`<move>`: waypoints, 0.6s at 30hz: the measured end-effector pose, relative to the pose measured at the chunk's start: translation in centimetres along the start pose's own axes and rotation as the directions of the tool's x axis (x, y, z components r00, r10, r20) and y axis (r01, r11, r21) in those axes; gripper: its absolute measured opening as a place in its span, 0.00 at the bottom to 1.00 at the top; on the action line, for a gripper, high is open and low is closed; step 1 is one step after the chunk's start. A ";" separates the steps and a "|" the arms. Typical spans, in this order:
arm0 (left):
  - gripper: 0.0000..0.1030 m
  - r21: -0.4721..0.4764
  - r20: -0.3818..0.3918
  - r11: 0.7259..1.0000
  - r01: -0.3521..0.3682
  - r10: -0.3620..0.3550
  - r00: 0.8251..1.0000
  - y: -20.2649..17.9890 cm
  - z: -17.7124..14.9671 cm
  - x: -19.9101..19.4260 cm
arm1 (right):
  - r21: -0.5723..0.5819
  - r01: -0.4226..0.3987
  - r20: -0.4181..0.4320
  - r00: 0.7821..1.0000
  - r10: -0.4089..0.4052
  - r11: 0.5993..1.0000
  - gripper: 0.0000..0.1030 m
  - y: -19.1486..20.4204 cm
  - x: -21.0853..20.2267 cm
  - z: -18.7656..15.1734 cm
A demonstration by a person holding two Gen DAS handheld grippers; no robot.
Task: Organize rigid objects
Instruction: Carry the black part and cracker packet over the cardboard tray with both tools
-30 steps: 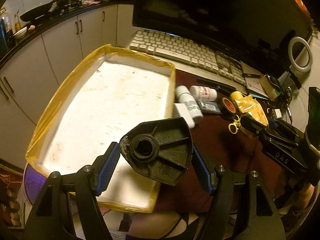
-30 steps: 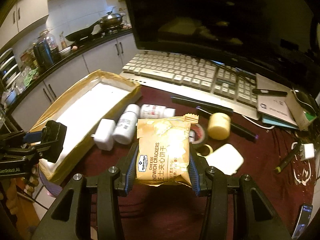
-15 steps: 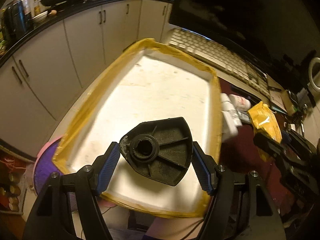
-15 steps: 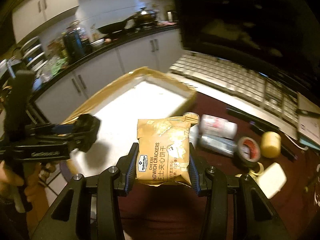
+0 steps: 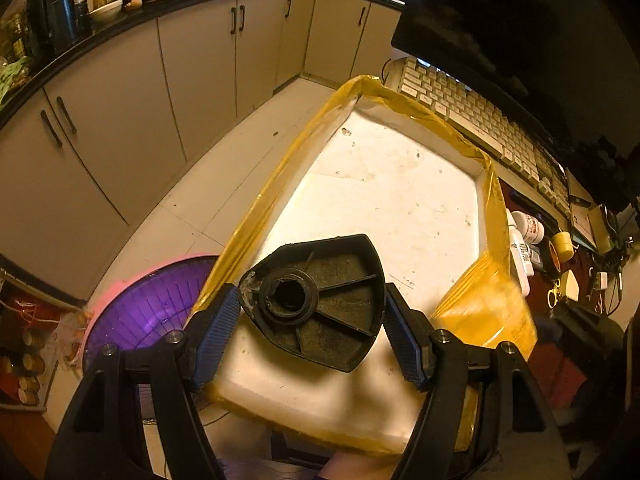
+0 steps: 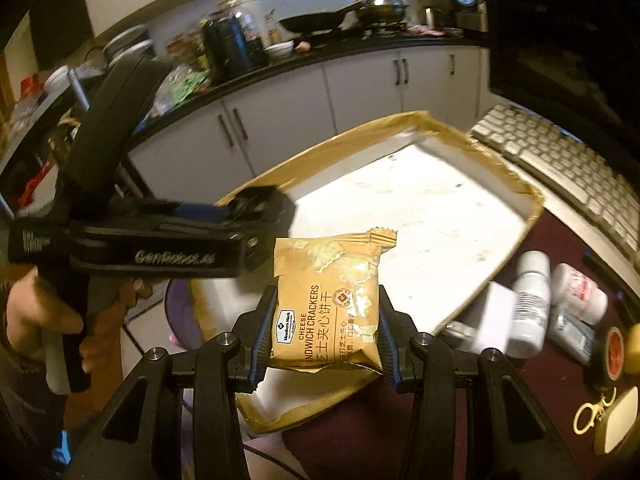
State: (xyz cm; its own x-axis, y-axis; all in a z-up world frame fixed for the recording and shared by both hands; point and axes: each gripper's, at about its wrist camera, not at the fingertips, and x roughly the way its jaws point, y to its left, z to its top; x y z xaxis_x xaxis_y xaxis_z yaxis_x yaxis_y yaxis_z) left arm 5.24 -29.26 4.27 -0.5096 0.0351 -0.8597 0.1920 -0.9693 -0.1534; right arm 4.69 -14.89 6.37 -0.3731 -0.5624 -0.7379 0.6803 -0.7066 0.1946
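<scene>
Pale cabinet doors [image 5: 192, 80] with dark handles run beneath a black countertop [image 6: 304, 66] crowded with cookware. Light floor tiles [image 5: 224, 184] spread below. Warm, dim light fills the kitchen.

tray [image 5: 400, 200] floor bare, bottles [image 6: 532, 304] crowding right rim

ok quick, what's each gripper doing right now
Left gripper: shut on the black plastic part.
Right gripper: shut on the cracker packet.
</scene>
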 end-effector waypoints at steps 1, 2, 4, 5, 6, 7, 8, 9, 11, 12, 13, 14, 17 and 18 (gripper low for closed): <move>0.69 0.008 -0.002 1.000 -0.013 0.013 1.000 -0.1 0.1 0.2 | -0.009 -0.001 -0.010 1.000 0.001 1.000 0.39 0.3 0.4 0.0; 0.69 0.018 -0.002 0.999 -0.033 0.033 0.999 -0.2 0.1 0.3 | -0.015 0.009 -0.015 1.000 -0.009 1.000 0.39 0.4 0.6 -0.1; 0.69 0.027 -0.010 0.999 -0.032 0.032 0.999 -0.3 0.3 0.7 | -0.026 0.005 -0.033 0.999 -0.006 1.000 0.39 0.6 1.3 -0.2; 0.69 0.026 -0.019 0.999 -0.027 0.028 0.999 -0.3 0.5 0.9 | -0.031 -0.006 -0.044 0.999 0.004 1.000 0.40 0.8 1.5 -0.3; 0.69 0.030 -0.025 0.999 -0.033 0.034 0.999 -0.4 0.6 1.1 | -0.043 -0.008 -0.049 0.999 0.006 0.999 0.39 1.0 1.6 -0.4; 0.69 0.035 -0.032 0.999 -0.042 0.043 0.999 -0.5 0.8 1.4 | -0.068 -0.007 -0.059 0.998 0.003 0.998 0.39 1.5 1.8 -0.6; 0.69 0.038 -0.037 0.998 -0.045 0.046 0.998 -0.6 0.8 1.5 | -0.088 -0.007 -0.067 0.998 0.001 0.996 0.39 2.0 2.1 -0.7; 0.69 0.041 -0.044 0.998 -0.048 0.050 0.998 -0.7 0.9 1.7 | -0.105 -0.012 -0.076 0.997 0.004 0.994 0.39 2.4 2.4 -0.9; 0.69 0.055 -0.054 0.996 -0.065 0.068 0.996 -1.1 1.0 2.2 | -0.130 -0.028 -0.104 0.995 0.015 0.991 0.39 3.0 3.0 -1.3; 0.69 0.063 -0.058 0.995 -0.074 0.078 0.995 -1.2 1.0 2.4 | -0.138 -0.026 -0.116 0.993 0.010 0.990 0.40 3.2 3.2 -1.4; 0.69 0.071 -0.063 0.994 -0.084 0.088 0.994 -1.4 1.0 2.5 | -0.149 -0.015 -0.128 0.992 -0.005 0.989 0.40 3.2 3.4 -1.7; 0.69 0.082 -0.065 0.992 -0.095 0.100 0.993 -1.6 0.9 2.7 | -0.161 -0.016 -0.127 0.992 -0.005 0.987 0.40 3.3 3.3 -1.7; 0.69 0.114 -0.072 0.987 -0.111 0.120 0.990 -2.0 0.6 2.8 | -0.162 -0.031 -0.145 0.989 0.008 0.986 0.39 3.0 3.0 -1.9; 0.69 0.122 -0.073 0.986 -0.116 0.125 0.989 -2.1 0.6 2.9 | -0.164 -0.030 -0.149 0.989 0.005 0.986 0.39 2.9 2.9 -1.9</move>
State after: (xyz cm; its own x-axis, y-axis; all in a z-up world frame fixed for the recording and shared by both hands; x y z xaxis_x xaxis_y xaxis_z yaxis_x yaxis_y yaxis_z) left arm 2.87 -27.24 2.40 -0.4187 -0.0691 -0.9055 0.1459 -0.9893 0.0081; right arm 6.81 -17.76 3.54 -0.2713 -0.4960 -0.8249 0.7856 -0.6092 0.1079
